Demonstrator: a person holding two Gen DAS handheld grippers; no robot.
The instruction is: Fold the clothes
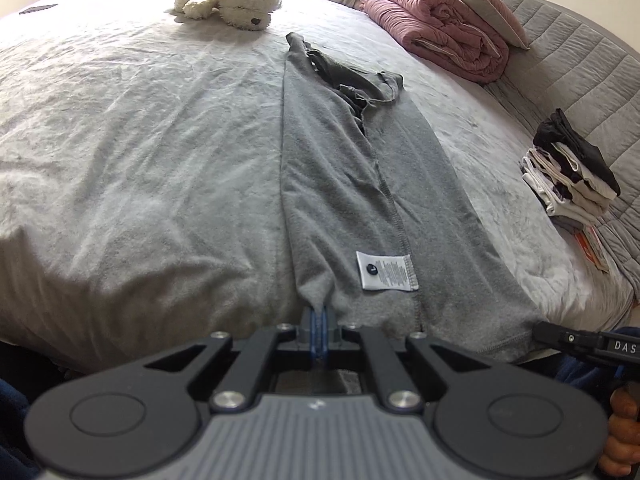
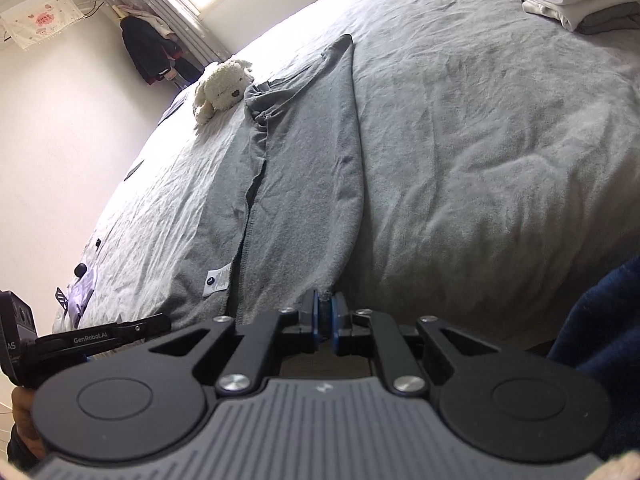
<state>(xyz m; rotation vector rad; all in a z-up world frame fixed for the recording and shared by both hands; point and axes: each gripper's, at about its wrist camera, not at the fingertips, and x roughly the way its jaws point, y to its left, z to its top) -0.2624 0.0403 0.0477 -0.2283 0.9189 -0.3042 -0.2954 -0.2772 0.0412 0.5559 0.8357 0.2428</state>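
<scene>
Where the bed [image 1: 120,128] carries everything: grey T-shirt [image 1: 340,184], folded lengthwise, care label [image 1: 386,271] showing, laid down the middle to the near edge. Pink quilt [image 1: 444,36] far right; stack of folded clothes [image 1: 568,176] right; plush dog [image 1: 230,0] beyond the collar. Left gripper [image 1: 319,320] and right gripper [image 2: 325,312]: jaws closed on the hem.
</scene>
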